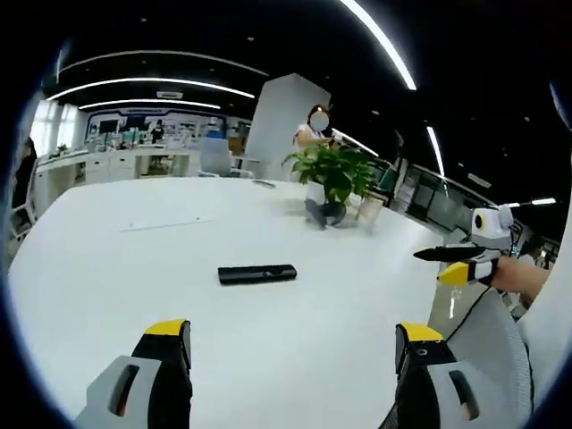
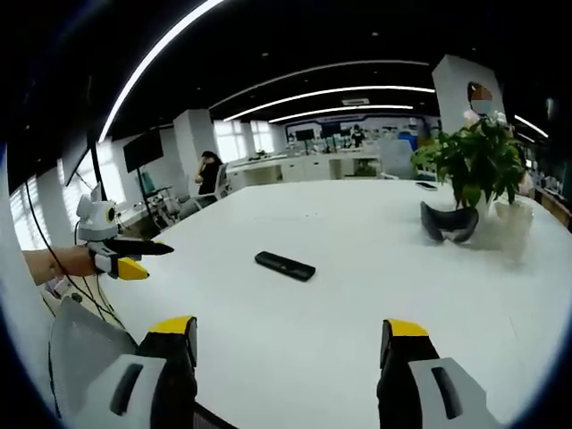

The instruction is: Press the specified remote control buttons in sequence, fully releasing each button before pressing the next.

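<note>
Approach step, no button pressed yet. Black remote [image 1: 257,273] lies flat mid white table [image 1: 134,268], well apart from both tools. Your left gripper [image 1: 295,344] and right gripper [image 2: 290,344] both gape wide, empty. Next: bring one jaw tip down over target button. No legible writing on remote.

The remote control [image 1: 257,274] [image 2: 285,265] lies flat on the table [image 1: 134,268] [image 2: 357,295], well apart from everything else. Beyond the remote, at the table's far side, stands a potted plant [image 1: 333,174] [image 2: 475,161], with a curved headset-like object [image 2: 449,223] lying at the pot's foot, on the side nearer the remote
</note>
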